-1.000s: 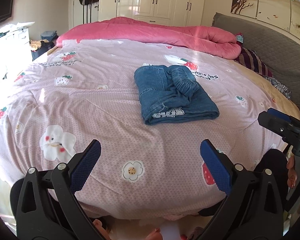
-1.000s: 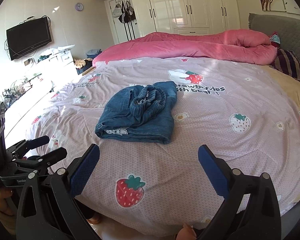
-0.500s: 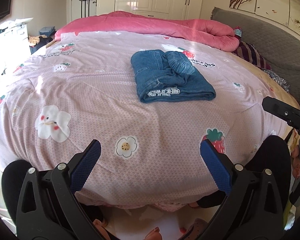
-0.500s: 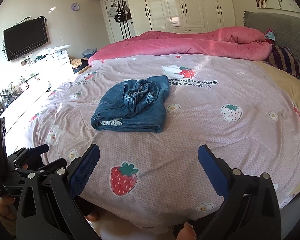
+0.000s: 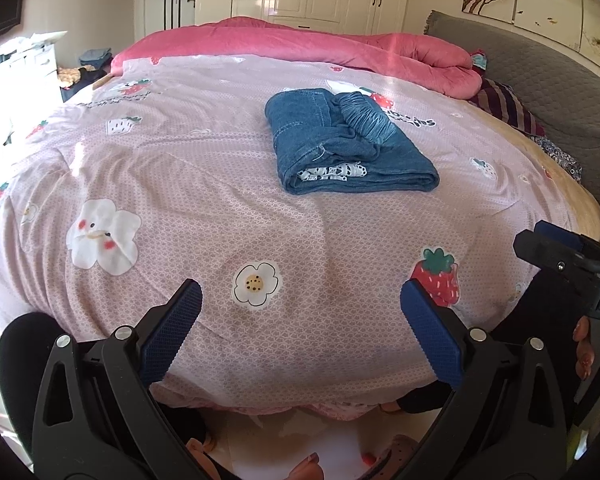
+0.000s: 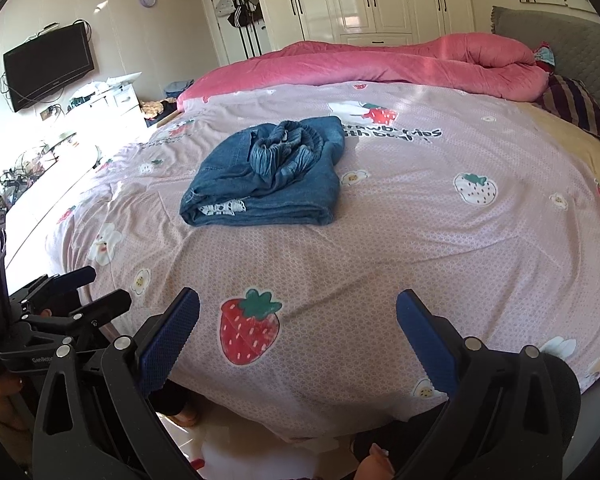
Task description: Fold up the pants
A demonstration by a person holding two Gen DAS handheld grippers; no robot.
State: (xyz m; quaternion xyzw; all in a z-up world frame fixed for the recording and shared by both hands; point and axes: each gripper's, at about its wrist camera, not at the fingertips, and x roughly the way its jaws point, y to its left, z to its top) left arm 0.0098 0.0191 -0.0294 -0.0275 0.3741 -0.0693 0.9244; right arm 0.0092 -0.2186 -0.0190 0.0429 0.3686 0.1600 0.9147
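Blue denim pants [image 5: 348, 144] lie folded in a compact bundle on the pink strawberry-print bedspread [image 5: 180, 184], with the elastic waistband bunched on top and a white patterned lining showing at the near edge. They also show in the right wrist view [image 6: 268, 180]. My left gripper [image 5: 300, 320] is open and empty, held back at the bed's near edge, well short of the pants. My right gripper [image 6: 298, 328] is open and empty, also at the near edge. The right gripper shows at the right of the left wrist view [image 5: 564, 256].
A rolled pink duvet [image 5: 320, 48] lies along the far side of the bed. A grey headboard [image 5: 548, 92] and striped pillow [image 5: 504, 108] are at the right. White wardrobes [image 6: 380, 0] stand behind, a wall TV [image 6: 48, 66] and cluttered dresser at the left.
Both grippers have drawn back from the pants toward the near edge of the bed and tilted down. The folded pants have not moved.
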